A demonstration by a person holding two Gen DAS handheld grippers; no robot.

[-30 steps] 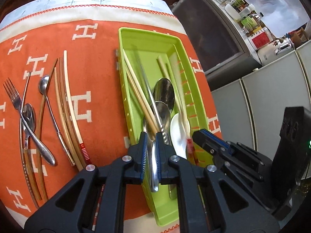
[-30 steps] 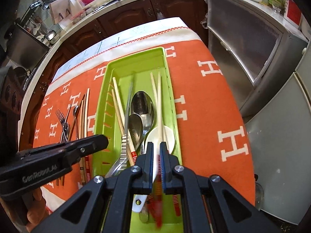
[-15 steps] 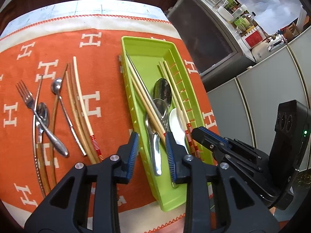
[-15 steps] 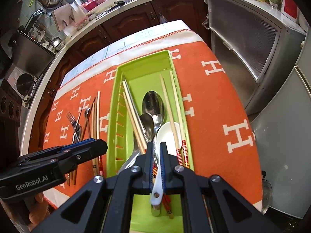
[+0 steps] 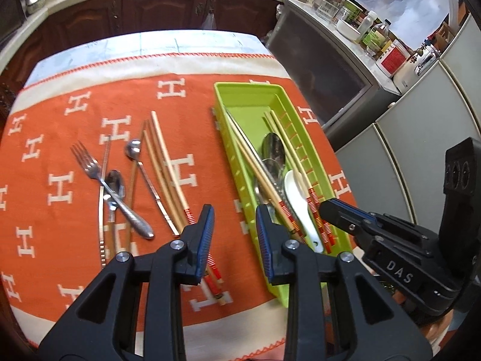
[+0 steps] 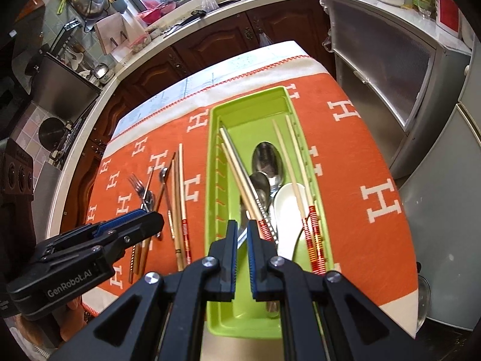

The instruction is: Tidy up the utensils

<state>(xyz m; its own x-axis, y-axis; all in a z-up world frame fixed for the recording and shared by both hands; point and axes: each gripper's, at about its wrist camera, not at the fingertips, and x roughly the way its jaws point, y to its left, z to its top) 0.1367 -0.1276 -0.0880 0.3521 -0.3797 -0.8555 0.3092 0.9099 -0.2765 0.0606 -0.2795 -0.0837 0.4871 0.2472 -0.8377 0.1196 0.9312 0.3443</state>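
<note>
At centre right of the left wrist view, green tray (image 5: 288, 111) sat on the orange-clothed worktop (image 5: 186, 96), holding spoons, chopsticks and a white spoon (image 5: 296, 198). Left tool (image 5: 234, 225) stood apart, empty, jaws just opened. Right tool (image 6: 242, 237) was nearly together, gripping nothing; fork (image 5: 90, 165) lay centre left.

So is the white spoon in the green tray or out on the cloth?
In. The white spoon lies inside the green tray, among chopsticks and metal spoons.
</note>
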